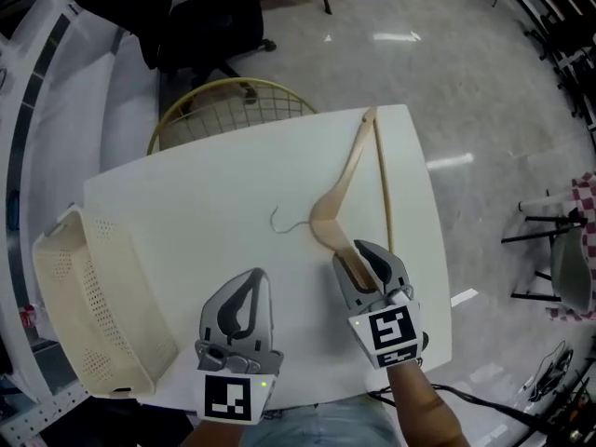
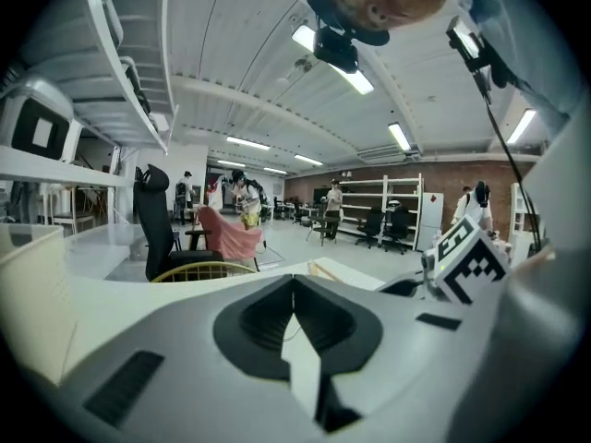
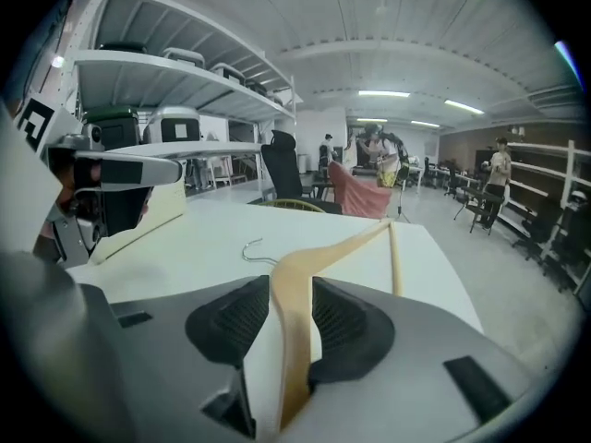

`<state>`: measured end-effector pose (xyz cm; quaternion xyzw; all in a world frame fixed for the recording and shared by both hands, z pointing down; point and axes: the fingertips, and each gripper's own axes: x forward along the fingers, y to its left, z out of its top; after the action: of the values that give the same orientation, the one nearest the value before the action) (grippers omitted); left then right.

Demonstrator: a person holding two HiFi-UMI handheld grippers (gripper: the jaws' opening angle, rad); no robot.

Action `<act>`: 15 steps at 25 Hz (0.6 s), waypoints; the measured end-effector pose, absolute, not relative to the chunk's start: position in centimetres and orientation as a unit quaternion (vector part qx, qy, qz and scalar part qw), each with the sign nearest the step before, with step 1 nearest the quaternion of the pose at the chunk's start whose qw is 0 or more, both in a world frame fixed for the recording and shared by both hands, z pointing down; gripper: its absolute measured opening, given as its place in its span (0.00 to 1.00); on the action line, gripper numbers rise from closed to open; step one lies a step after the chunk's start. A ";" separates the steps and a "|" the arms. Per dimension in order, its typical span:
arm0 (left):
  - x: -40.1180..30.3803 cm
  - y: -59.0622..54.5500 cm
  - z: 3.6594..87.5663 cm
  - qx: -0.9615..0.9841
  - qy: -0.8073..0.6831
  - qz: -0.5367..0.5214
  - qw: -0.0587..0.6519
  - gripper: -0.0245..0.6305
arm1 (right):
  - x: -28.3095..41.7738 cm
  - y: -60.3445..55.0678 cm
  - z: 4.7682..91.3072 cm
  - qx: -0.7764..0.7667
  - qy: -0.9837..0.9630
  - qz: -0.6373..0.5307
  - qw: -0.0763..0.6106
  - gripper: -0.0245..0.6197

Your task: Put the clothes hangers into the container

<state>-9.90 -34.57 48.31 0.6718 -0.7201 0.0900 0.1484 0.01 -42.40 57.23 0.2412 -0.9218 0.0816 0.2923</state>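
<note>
Grey grippers (image 1: 251, 276) (image 1: 357, 254), marker cubes (image 1: 228, 397), perhaps green LEDs (image 1: 264, 383)

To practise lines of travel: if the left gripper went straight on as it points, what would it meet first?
Probably the white table just ahead, since the left gripper tilts down; the hanger's hook lies further right.

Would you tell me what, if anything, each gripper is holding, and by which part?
Nothing is gripped yet: the open jaws of the right gripper straddle one arm of the wooden hanger without pressing it; the left gripper is shut and empty.
</note>
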 end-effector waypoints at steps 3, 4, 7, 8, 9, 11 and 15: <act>-10.1 -34.7 49.8 0.670 -0.718 0.094 0.166 0.06 | 0.0 -42.4 59.0 0.236 -0.913 0.083 0.323 0.30; -10.2 -34.7 50.2 0.669 -0.718 0.094 0.169 0.06 | 0.0 -42.4 59.5 0.234 -0.910 0.084 0.332 0.31; -10.3 -34.8 50.8 0.667 -0.718 0.094 0.176 0.06 | 0.1 -42.4 60.8 0.230 -0.902 0.088 0.355 0.32; -10.4 -34.7 51.0 0.666 -0.718 0.094 0.179 0.06 | 0.1 -42.4 61.0 0.230 -0.900 0.088 0.360 0.32; -10.5 -34.6 51.1 0.665 -0.718 0.095 0.180 0.06 | 0.0 -42.4 61.2 0.230 -0.899 0.087 0.363 0.32; -10.8 -34.4 51.2 0.663 -0.721 0.095 0.181 0.06 | 0.0 -42.4 61.3 0.231 -0.897 0.091 0.367 0.32; -11.3 -34.4 51.1 0.658 -0.725 0.093 0.180 0.06 | -0.1 -42.5 61.4 0.222 -0.896 0.105 0.371 0.32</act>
<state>-11.28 -34.38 51.07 0.6580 -0.7253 0.0927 0.1800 -0.09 -42.49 61.44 0.2220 -0.8956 0.1053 0.3708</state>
